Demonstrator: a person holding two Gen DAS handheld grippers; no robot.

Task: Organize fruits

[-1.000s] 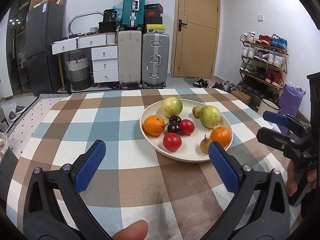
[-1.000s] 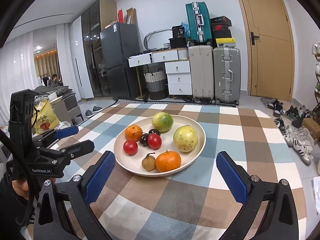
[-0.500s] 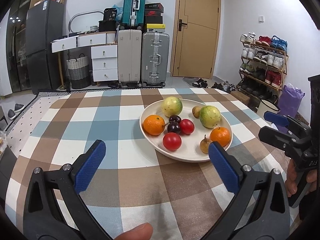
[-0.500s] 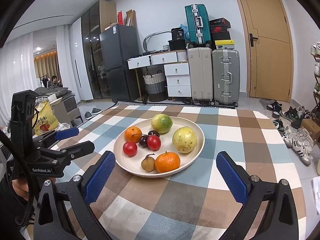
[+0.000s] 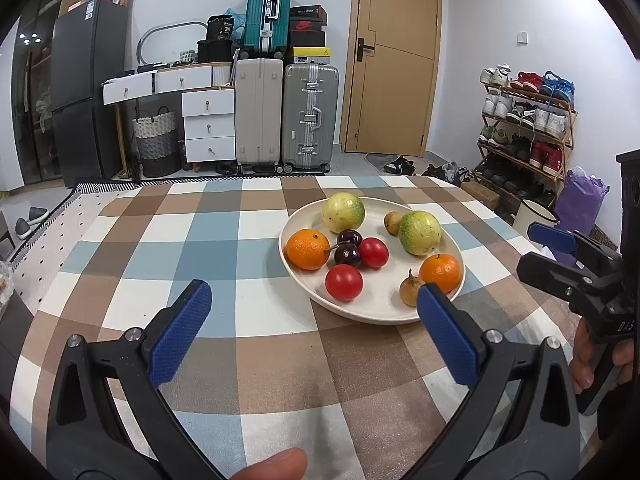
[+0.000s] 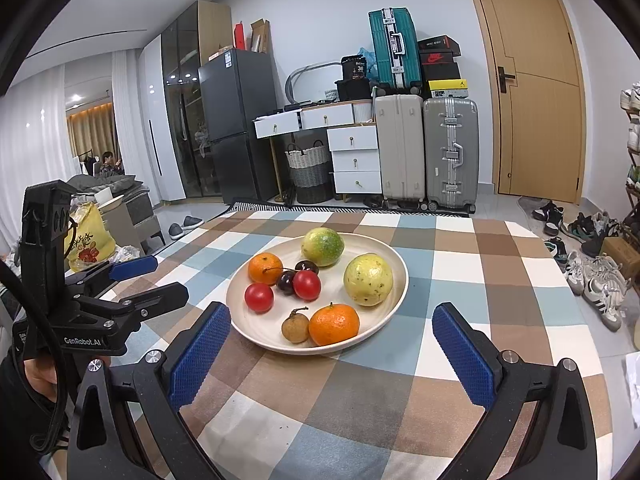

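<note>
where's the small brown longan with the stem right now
In the right wrist view the small brown longan sits at the near rim of the white plate, touching the orange tangerine on its right.

Fruit plate (image 6: 384, 316), open right gripper (image 6: 332, 352) near

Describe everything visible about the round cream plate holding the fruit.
The round cream plate is shallow, matte, with a low raised rim, and looks ceramic. It sits flat on the checked tablecloth, untouched by either open gripper. It holds two oranges, two red tomatoes, two dark cherries, two green-yellow round fruits and, counting the left wrist view, two small brown fruits.
</note>
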